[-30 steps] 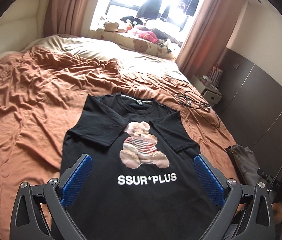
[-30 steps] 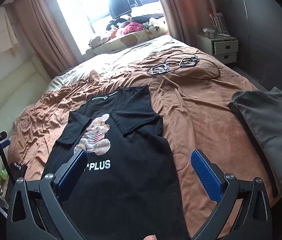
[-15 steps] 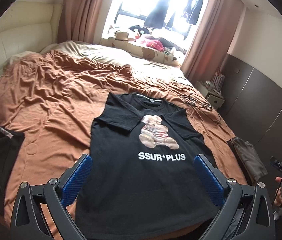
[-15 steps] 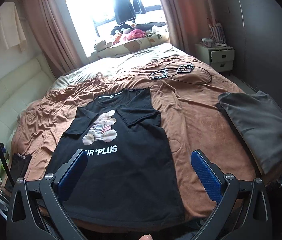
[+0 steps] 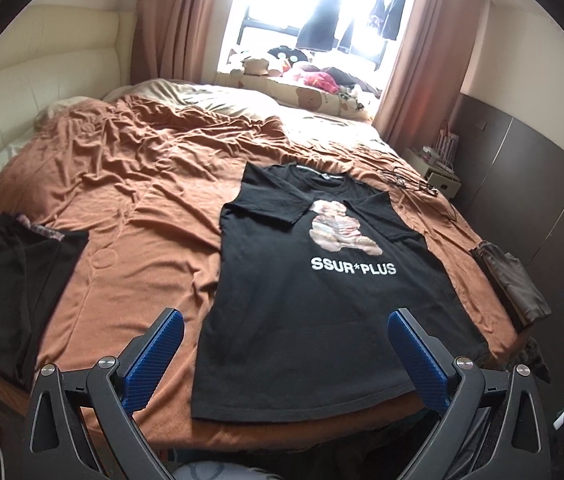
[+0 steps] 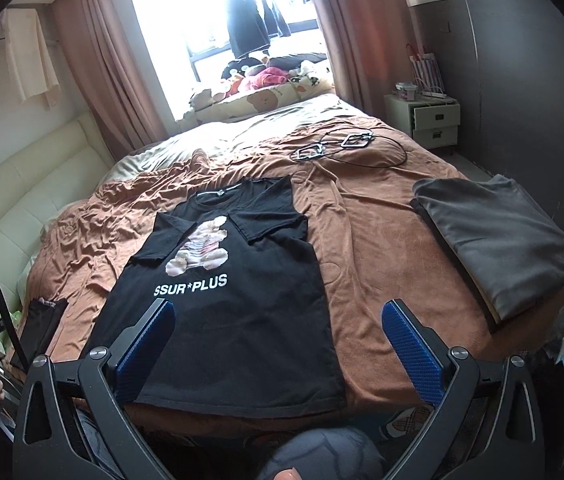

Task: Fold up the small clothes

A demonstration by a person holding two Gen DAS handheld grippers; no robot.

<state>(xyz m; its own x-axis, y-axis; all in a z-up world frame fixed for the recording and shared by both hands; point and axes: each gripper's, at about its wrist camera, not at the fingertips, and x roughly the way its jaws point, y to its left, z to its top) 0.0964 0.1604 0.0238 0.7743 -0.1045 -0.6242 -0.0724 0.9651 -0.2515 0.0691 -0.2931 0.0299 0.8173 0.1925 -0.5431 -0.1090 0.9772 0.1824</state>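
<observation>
Black cotton T-shirt with bear print [image 5: 313, 304] lies flat on the brown bedsheet [image 5: 142, 216], sleeves folded in.
We hold left gripper [image 5: 285, 354] and right gripper [image 6: 278, 344] above its hem, fingers wide apart, holding nothing.

daylight glares through the blown-out window [image 5: 321, 12], room dimmer, fisheye edges curved and black.

Left tool [image 5: 283, 354] and right tool [image 6: 278, 344] both spread wide

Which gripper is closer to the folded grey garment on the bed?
Right. The right gripper hangs just left of the grey garment; the left gripper sits across the black T-shirt from it.
</observation>
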